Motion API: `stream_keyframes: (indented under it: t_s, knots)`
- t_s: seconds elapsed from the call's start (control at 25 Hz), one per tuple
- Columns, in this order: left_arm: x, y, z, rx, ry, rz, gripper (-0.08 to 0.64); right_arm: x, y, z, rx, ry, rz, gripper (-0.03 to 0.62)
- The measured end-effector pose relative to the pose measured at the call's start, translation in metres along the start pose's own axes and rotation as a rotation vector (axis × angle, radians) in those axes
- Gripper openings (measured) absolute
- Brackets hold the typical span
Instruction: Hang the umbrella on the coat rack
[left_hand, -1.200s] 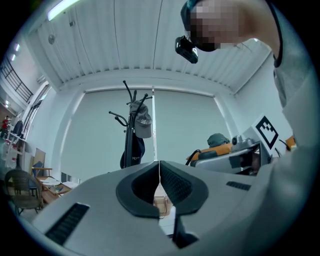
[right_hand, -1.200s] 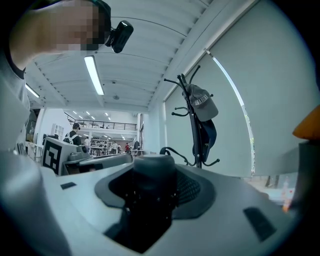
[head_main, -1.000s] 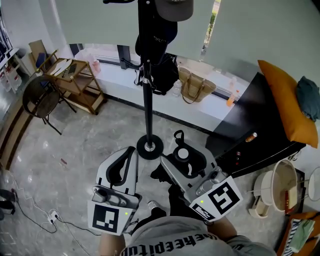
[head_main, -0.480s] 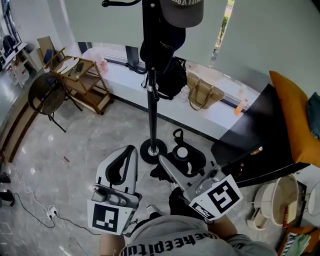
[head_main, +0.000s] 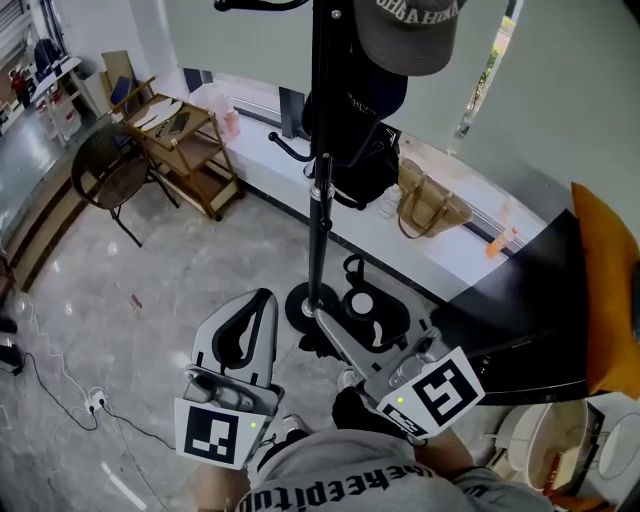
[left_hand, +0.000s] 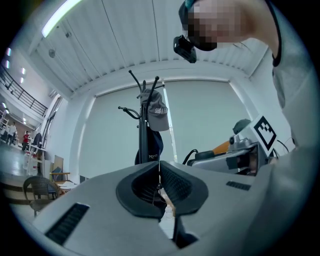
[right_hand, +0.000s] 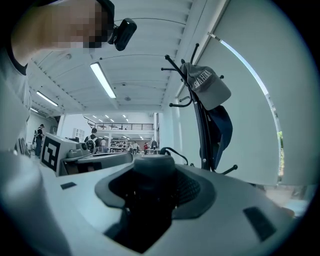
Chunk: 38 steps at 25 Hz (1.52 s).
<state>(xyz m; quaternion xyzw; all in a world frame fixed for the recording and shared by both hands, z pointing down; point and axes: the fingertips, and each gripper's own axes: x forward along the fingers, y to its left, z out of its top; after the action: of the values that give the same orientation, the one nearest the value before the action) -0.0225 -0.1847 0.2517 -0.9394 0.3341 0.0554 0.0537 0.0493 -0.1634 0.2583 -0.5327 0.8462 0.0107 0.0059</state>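
**Umbrella gripped, rack just ahead**

The black coat rack (head_main: 318, 200) stands on the marble floor, with a grey cap (head_main: 405, 35) hung near its top. The left gripper (head_main: 262, 300) has its jaws pressed together on nothing. The right gripper (head_main: 368, 312) is clamped round the handle of the black umbrella (head_main: 362, 303), low beside the rack's base.
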Motion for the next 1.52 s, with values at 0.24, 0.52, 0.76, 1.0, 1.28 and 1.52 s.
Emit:
stream_keyframes:
  t_s: [0.24, 0.52, 0.76, 1.0, 1.28, 1.52]
  knots:
    - [0.014, 0.009, -0.006, 0.004, 0.014, 0.061, 0.017, 0.017, -0.014, -0.005, 0.004, 0.012, 0.069, 0.21]
    - [0.027, 0.016, -0.012, -0.001, 0.022, 0.133, 0.017, 0.032, -0.024, -0.014, 0.003, 0.043, 0.162, 0.209]
    - [0.027, 0.025, -0.019, -0.001, 0.032, 0.219, 0.017, 0.047, -0.028, -0.023, 0.007, 0.069, 0.237, 0.209]
    - [0.029, 0.031, -0.026, -0.004, 0.044, 0.287, 0.017, 0.059, -0.031, -0.034, 0.018, 0.092, 0.303, 0.209]
    - [0.031, 0.037, -0.028, 0.008, 0.039, 0.347, 0.017, 0.07, -0.039, -0.052, 0.042, 0.129, 0.34, 0.209]
    - [0.031, 0.037, -0.037, 0.002, 0.066, 0.38, 0.017, 0.076, -0.046, -0.07, 0.053, 0.176, 0.348, 0.209]
